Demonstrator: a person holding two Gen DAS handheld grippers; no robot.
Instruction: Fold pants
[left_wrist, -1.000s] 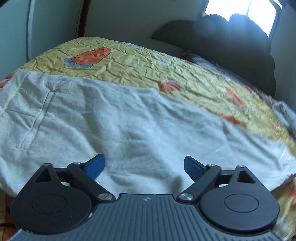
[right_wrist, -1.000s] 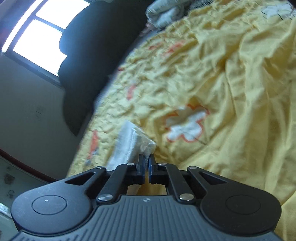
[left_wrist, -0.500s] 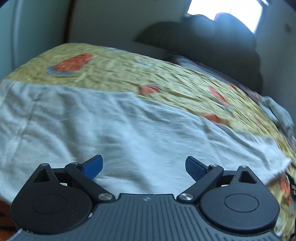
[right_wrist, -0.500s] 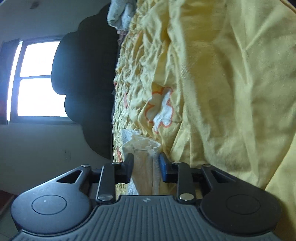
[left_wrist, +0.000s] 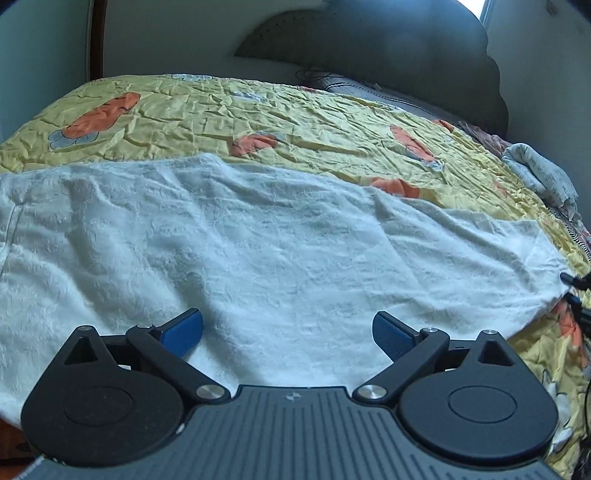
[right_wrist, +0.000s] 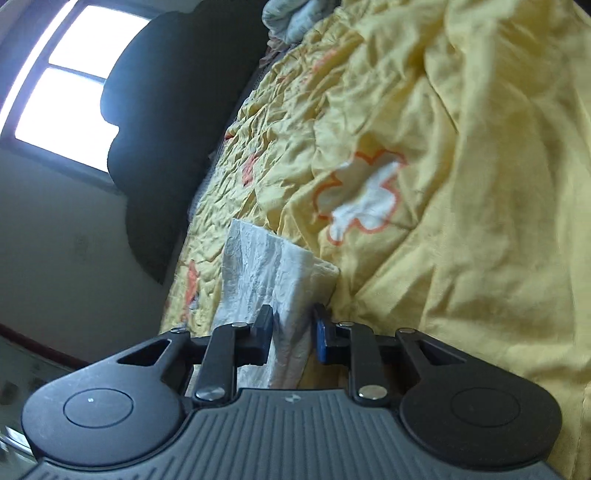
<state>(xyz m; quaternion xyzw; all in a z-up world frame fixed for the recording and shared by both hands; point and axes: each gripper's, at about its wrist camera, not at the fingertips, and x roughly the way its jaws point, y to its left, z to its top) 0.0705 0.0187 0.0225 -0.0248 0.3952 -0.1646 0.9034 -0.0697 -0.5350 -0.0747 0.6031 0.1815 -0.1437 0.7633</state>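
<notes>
White, crinkled pants (left_wrist: 280, 243) lie spread flat on the yellow bed (left_wrist: 295, 118), long axis running across the left wrist view from its left edge to a tapering leg end at the right edge. That leg end is the landmark for what comes next, and the right tool (right_wrist: 292, 328) sits right at it: in the right wrist view a bunched strip of the pants (right_wrist: 266, 266) runs straight forward between its fingers, with the rest of the garment reaching away along the bed toward the dark headboard (right_wrist: 173, 110). The left tool (left_wrist: 288, 332) hovers over the middle of the near long edge, well apart from the leg end, fingers spread wide with nothing held.

The right tool is closing, the cloth between its pads; the left pad appears to touch the fabric, while a slim gap shows beside the right pad, so no firm clamp is evident. My judgement: the right hand is the nearer one to carry the leg end along the long axis toward the far end of the pants.

Against a second ago, the right tool was then pinched shut on a small tip of cloth; it spread wider half a second ago and now narrows on a thicker bunch. The left view has slid along the pants toward the leg end, fingers equally wide throughout.
</notes>
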